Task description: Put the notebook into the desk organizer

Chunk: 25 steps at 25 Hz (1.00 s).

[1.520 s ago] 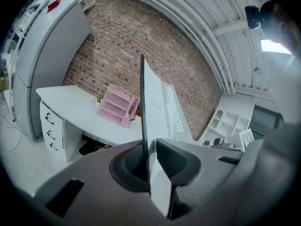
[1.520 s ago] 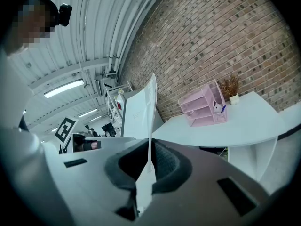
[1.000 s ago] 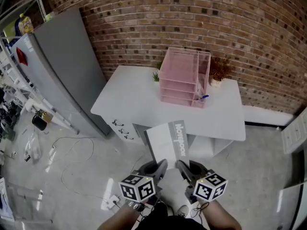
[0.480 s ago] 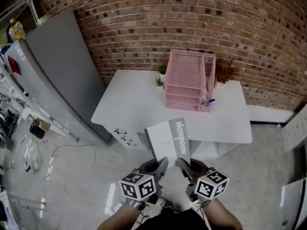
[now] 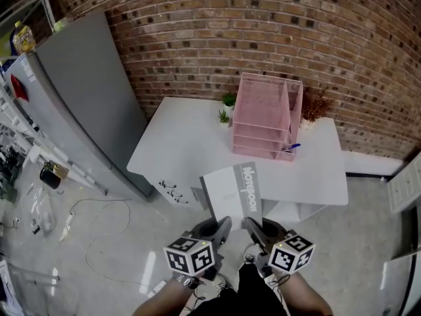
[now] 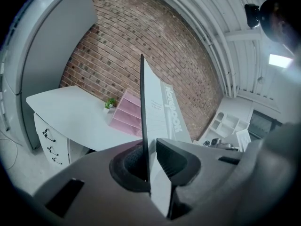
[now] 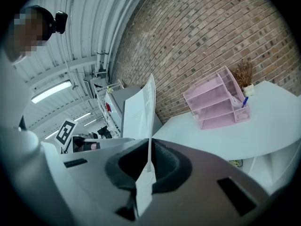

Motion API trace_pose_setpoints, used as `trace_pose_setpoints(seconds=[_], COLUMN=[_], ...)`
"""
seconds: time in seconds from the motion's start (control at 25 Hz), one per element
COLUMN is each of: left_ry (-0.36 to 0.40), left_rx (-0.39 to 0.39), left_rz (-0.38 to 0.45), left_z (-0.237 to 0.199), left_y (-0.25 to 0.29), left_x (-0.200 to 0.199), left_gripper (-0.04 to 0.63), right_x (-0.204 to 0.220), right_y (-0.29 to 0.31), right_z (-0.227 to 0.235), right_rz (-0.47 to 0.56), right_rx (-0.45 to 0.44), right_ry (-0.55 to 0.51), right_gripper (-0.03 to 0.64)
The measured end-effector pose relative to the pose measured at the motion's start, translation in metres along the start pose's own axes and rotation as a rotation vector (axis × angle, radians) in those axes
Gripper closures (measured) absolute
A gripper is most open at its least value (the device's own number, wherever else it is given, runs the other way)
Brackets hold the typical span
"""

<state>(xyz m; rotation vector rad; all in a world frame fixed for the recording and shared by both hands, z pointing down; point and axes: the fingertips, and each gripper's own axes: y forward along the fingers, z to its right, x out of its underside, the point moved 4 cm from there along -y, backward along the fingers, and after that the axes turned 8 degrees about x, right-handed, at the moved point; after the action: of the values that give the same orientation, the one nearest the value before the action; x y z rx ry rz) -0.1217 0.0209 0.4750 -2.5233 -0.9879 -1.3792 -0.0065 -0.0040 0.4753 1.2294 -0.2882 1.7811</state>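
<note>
Since the notebook (image 5: 231, 191) was thin and wide, left tool (image 5: 219, 229) and right tool (image 5: 252, 230) were each clamped on its near edge, probably to stop sag. It hung short of the bench (image 5: 177, 147); desk organizer (image 5: 266, 117) stood at 12 o'clock, well apart.

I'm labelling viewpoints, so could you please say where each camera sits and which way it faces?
Head view: on the person's head, facing steeply down at the white desk and pink organizer; forearms, left gripper and right gripper show, gripping the notebook.
Left gripper view: on the left gripper, facing along its jaws, shut on the notebook, toward the desk.
Right gripper view: on the right gripper, likewise; the person's upper body shows at left.
Shared: all show notebook and organizer.
</note>
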Motion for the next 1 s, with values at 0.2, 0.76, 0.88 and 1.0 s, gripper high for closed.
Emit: trace_pose_setpoints(seconds=[0.2,0.76,0.88,1.0], left_ry=[-0.010,-0.002,0.002,0.005], left_rx=[-0.027,-0.070,-0.061,-0.051], left_rz=[0.018,0.038,0.039,0.038], left_z=[-0.014,-0.039,-0.042,-0.043], left_y=[0.008,0.082,0.106,0.131], left_x=[-0.011,-0.056,-0.063,-0.071], left_gripper=[0.552,0.552,0.552,0.551], right_x=[-0.010,-0.063,-0.076,-0.090], right_y=[0.021,0.067,0.071,0.075], right_z=[0.008,0.072,0.092,0.113], right_rz=[-0.019,-0.019,-0.011,-0.001], right_rx=[-0.034,-0.100,-0.095,-0.086], right_ry=[-0.006,0.027,0.028,0.034], right_gripper=[0.603,0.603,0.604,0.604])
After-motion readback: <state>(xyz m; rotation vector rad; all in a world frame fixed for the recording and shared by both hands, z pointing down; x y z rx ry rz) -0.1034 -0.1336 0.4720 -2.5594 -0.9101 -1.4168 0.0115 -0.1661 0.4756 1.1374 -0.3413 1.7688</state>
